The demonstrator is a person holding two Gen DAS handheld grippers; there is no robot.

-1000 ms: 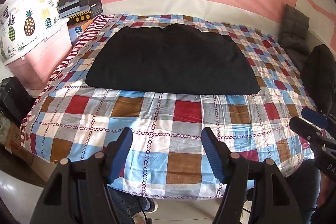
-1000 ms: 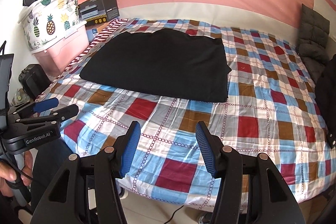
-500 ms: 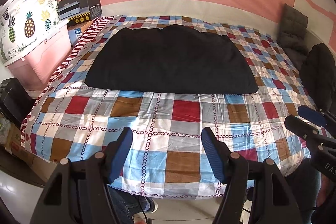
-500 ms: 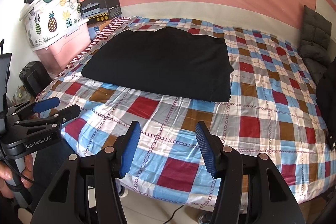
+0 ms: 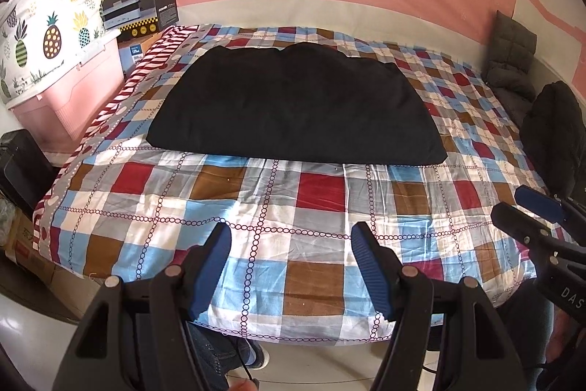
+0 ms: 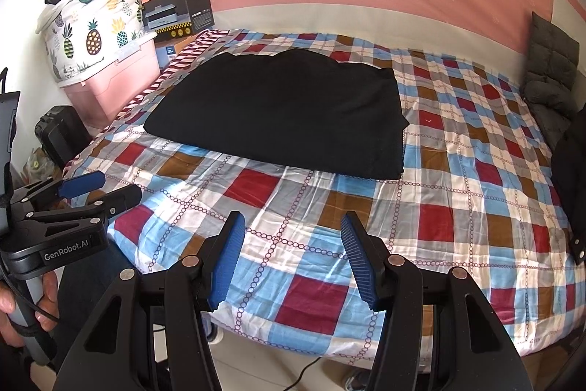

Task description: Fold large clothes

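two grippers noted, both over the near edge of the bed (image 5: 110, 200) at the bottom of frame. left gripper (image 5: 291, 240): jaws spread wide, nothing between them. right gripper (image 6: 291, 229): likewise spread, holding nothing. black garment (image 5: 293, 109) lies flat in a folded slab at centre frame on the checked bedspread, well apart from both tools. pink storage bin (image 6: 113, 79) with pineapple-print bag (image 6: 91, 24) stands at upper left, beside the bed.

Black garment (image 5: 293, 105) folded flat, mid-bed, far side.
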